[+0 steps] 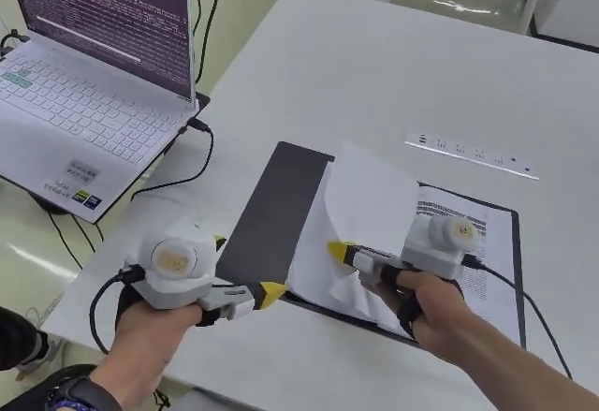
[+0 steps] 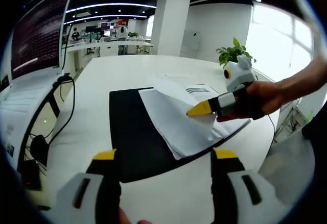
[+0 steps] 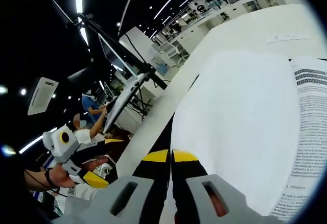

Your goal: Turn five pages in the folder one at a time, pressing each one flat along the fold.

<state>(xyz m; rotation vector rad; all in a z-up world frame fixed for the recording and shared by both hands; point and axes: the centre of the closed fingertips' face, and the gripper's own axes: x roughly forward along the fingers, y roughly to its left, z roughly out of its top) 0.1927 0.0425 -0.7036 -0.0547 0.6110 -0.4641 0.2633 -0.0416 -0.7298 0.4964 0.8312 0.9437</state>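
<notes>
While my left tongs [image 1: 270,290] hang spread at the near edge of the bench [image 1: 374,65], just beside the open folder [image 1: 271,214], my right tongs [image 1: 339,251] pinch the lifted page [image 1: 370,196], curled mid-turn above it. With nothing holding the sheets underneath, I judge a hasty swing could crease or tear the page at the fold, or drag a second sheet along.

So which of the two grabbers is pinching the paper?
The right gripper: its yellow-tipped jaws are shut on the lifted page. The left gripper is open near the folder, holding nothing.
</notes>
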